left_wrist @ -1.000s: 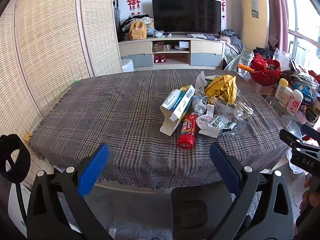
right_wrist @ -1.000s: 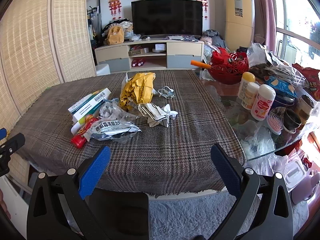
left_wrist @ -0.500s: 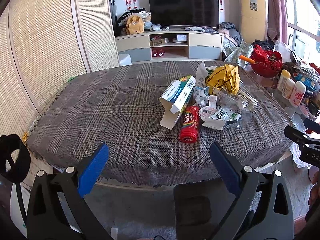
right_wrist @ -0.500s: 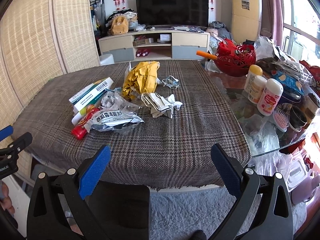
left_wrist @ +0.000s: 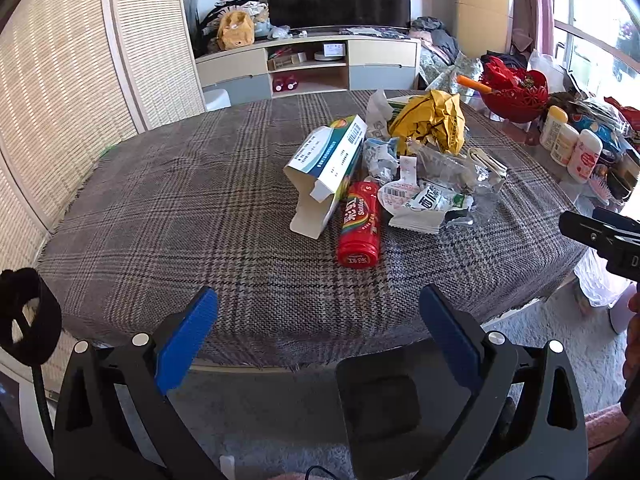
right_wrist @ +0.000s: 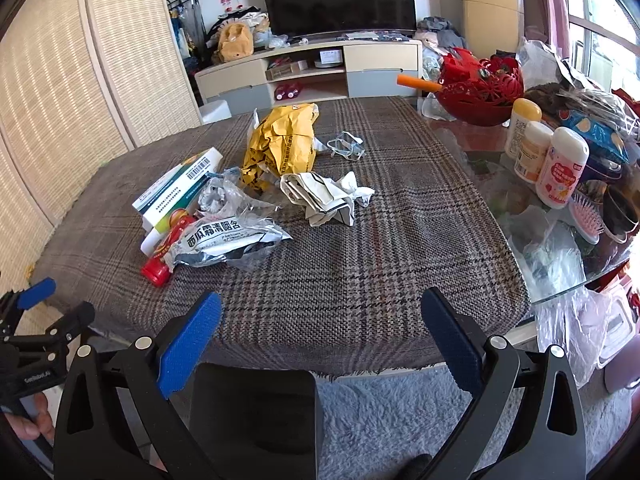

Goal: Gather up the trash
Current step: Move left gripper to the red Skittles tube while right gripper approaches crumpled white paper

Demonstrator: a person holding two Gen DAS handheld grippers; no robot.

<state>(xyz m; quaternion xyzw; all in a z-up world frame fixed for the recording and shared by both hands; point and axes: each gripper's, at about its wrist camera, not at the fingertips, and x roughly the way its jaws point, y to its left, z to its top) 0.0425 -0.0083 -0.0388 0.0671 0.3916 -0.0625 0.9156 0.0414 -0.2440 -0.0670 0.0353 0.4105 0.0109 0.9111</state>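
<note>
Lying crumpled, heaped: trash (left_wrist: 404, 168)

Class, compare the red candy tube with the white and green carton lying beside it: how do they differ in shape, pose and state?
The red candy tube is round; the white and green carton is a flat-sided box. The tube looks closed, while the carton's near end gapes open, flaps out. The tube lies flat; the carton's far end is propped higher. Both rest on the plaid cloth, side by side.

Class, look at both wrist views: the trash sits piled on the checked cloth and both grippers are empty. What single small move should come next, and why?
Probably ease the left gripper forward toward the red candy tube. Both it and the right gripper hang open and empty short of the table edge, and the tube is the piece of trash lying nearest, its cap end toward the left gripper.
</note>
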